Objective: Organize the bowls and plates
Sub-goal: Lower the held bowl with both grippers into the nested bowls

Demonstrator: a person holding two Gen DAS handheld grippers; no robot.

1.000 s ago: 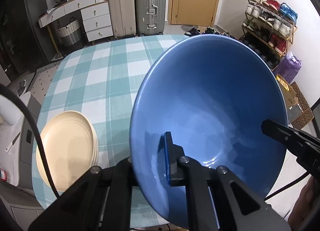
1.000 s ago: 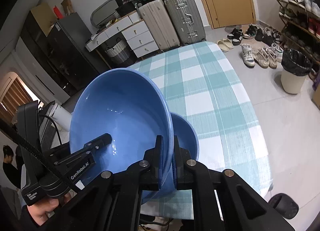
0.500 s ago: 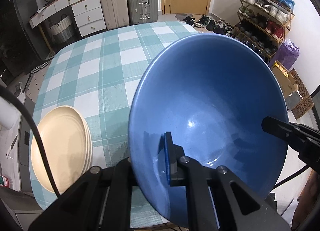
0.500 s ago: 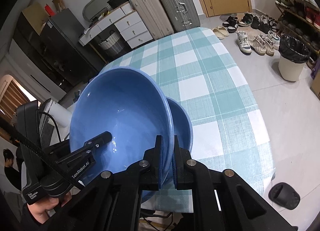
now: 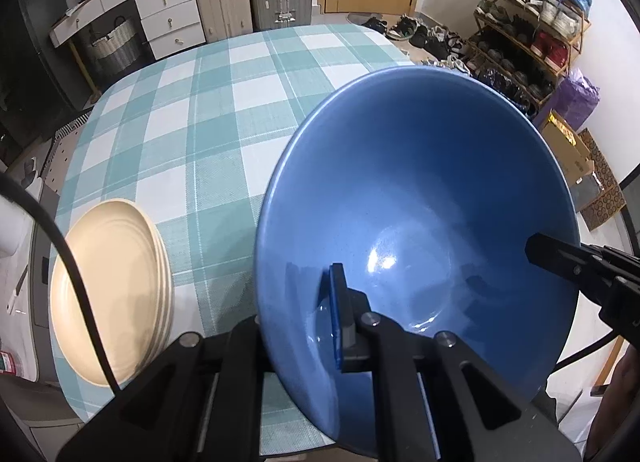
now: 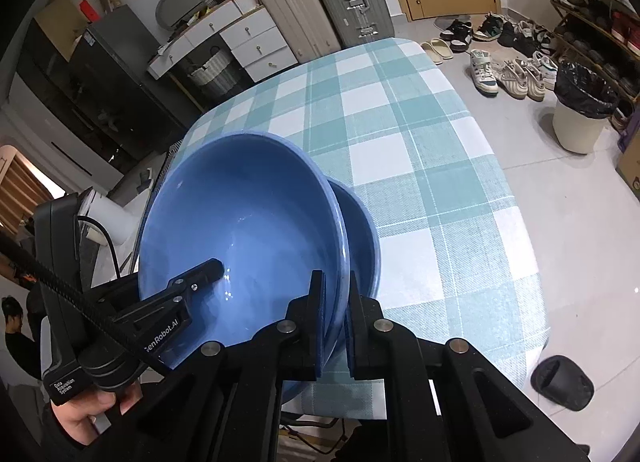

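1. The left claw (image 5: 298,314) is clamping the near rim of the large blue bowl (image 5: 420,198), one finger inside and one outside the wall, jaws nearly closed on it.
2. The right claw (image 6: 334,302) is pinching the opposite rim of the same bowl (image 6: 240,230) in the same way.
3. The bowl is hanging tilted above the near edge of the checked desk (image 5: 208,118), and both views are showing it lower than a second ago, with the desk looming larger.
4. A smaller blue bowl (image 6: 362,238) is sitting on the desk just behind the held one, more covered by it than before.
5. The cream plates (image 5: 112,294) are lying stacked at the desk's left corner, unmoved.
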